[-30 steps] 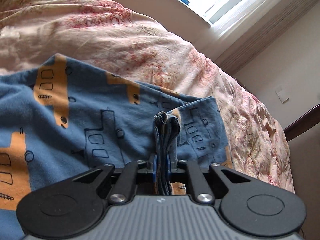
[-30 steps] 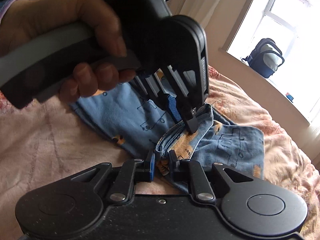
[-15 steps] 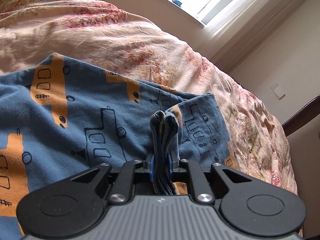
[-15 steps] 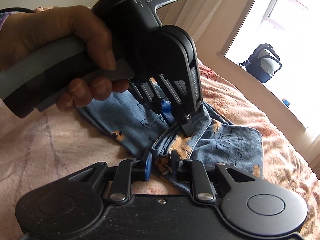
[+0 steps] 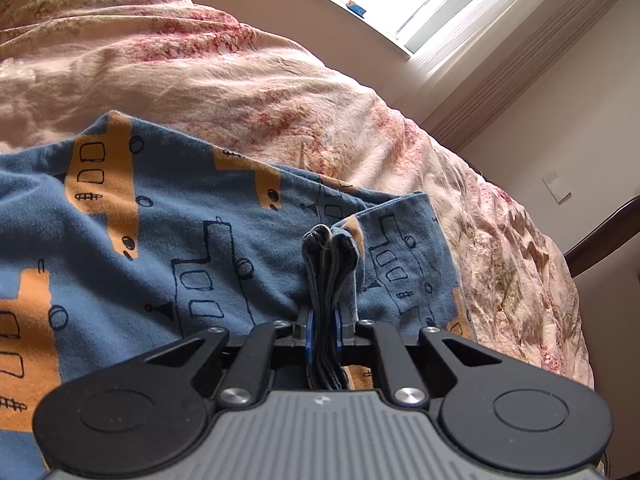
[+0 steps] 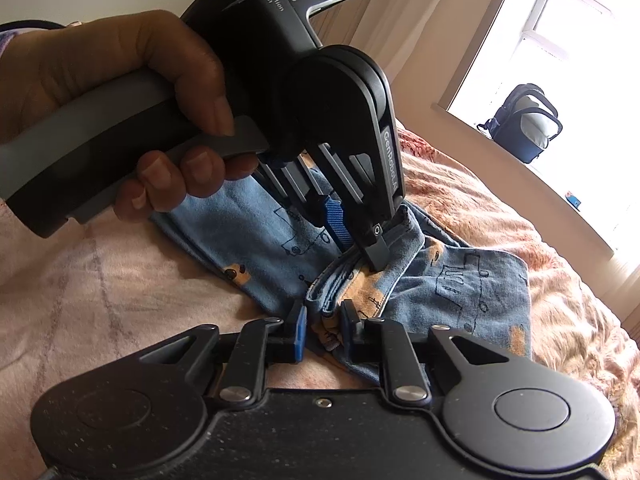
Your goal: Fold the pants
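Pink and cream cotton with a red flower print covers the bed (image 5: 248, 80), and this quilt is the largest thing in both views. It runs from the near edge up to the window side, where a pale wall (image 5: 592, 120) and a bright window (image 6: 576, 36) stand behind the far edge. A dark backpack (image 6: 524, 124) sits on the window sill.

On the quilt lie the pants (image 5: 168, 240), made of soft blue cloth with orange blocks and black line drawings. They are spread over the middle of the bed, and one end is doubled into several layers near the right edge of the bed.

A person's hand (image 6: 120, 92) is wrapped around the grey handle of the left gripper (image 5: 325, 330), with one finger on the trigger. This gripper is nearly closed and it pinches a thick bunch of folded blue cloth; in the left wrist view the layers stand up between its blue pads (image 5: 308, 330) and press against both. In the right wrist view the same tips come down onto the raised hem of the pants.

The right gripper (image 6: 323, 330) is just beside it, at the same bunched end. Its jaws have just been closing a little, with a fold of blue and orange cloth between them. A small gap shows on the side of the blue pad, so one cannot tell if the cloth is really clamped.
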